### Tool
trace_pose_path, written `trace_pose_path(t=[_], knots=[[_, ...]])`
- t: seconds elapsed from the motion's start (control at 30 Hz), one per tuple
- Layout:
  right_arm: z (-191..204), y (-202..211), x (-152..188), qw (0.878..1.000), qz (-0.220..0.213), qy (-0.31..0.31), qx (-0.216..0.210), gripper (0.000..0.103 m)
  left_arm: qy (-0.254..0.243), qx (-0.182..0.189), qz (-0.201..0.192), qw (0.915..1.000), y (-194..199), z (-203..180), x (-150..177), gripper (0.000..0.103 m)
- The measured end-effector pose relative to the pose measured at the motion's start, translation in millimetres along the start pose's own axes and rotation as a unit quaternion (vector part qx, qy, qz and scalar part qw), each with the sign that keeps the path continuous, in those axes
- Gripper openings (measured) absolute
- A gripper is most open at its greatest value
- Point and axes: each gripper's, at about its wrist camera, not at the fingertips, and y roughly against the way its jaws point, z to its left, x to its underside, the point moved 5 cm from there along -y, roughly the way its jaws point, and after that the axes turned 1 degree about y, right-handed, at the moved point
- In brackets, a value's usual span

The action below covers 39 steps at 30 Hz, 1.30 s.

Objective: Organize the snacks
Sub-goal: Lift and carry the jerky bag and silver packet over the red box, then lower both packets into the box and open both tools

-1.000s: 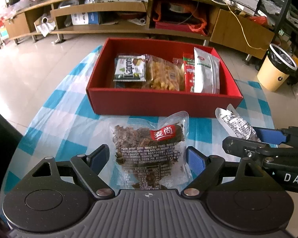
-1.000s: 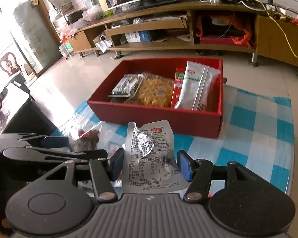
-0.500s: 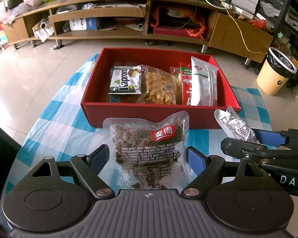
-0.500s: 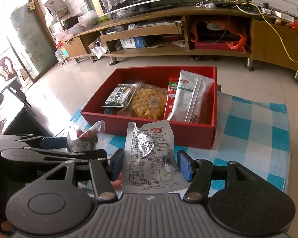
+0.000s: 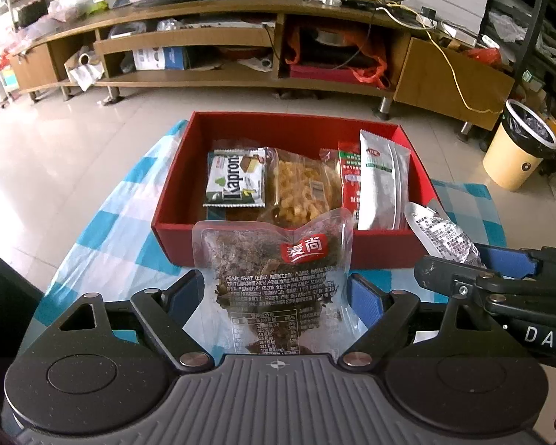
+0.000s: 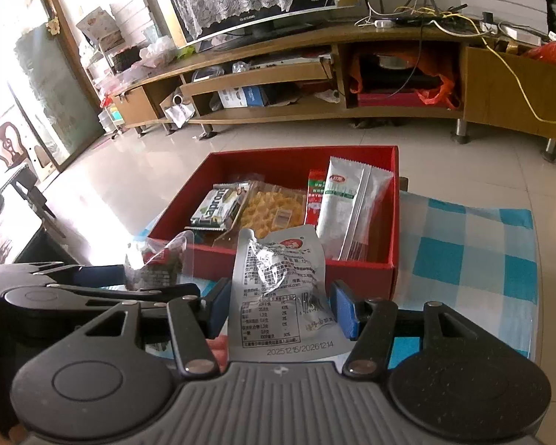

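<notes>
Table: blue-and-white checked cloth (image 5: 103, 230) covers it, and everything in play sits on or above it.
Red box (image 5: 263, 244): big open tray in the middle of the cloth, near wall facing both grippers, already part filled.
Box contents: Kapron wafer pack (image 5: 237, 181) at left, yellow waffle bag (image 5: 304, 185) in the middle, red-and-green packet (image 5: 348, 181) and a tall silver sachet (image 5: 383, 181) leaning at the right end.
Left gripper (image 5: 274, 293): jaws set fairly wide but not free, they look clamped on the sides of the clear pouch of dark dried snack (image 5: 274, 259), which stands upright between the blue pads.
Right gripper (image 6: 278, 307): narrower hold, and it looks pinched on the silver foil packet (image 6: 278, 278), print side facing up.
Where the goods are: both packs up off the cloth, just short of the box's near wall, their top edges overlapping it in view.
Step in hand: my read, carry and drop-off, two snacks going in at once.
Next move calls for: lifting each pack over the near wall, then letting go above bare floor.
Room to land: free red floor shows at the far left and along the back; the front right is crowded.
Watch for: the two grippers run close side by side, so the releases want staggering.
</notes>
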Motion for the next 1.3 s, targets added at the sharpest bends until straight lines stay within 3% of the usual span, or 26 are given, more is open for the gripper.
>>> trace_pose_path(t=[0.7, 1.3], knots=[[-13, -24, -52, 0.999, -0.038, -0.029, 0.002, 0.057, 0.019, -0.016, -0.032, 0.9992, -21, 4, -56, 0.087], [-36, -56, -74, 0.998, -0.036, -0.039, 0.017, 0.057, 0.008, -0.044, -0.033, 0.9985, -53, -6, -79, 0.087]])
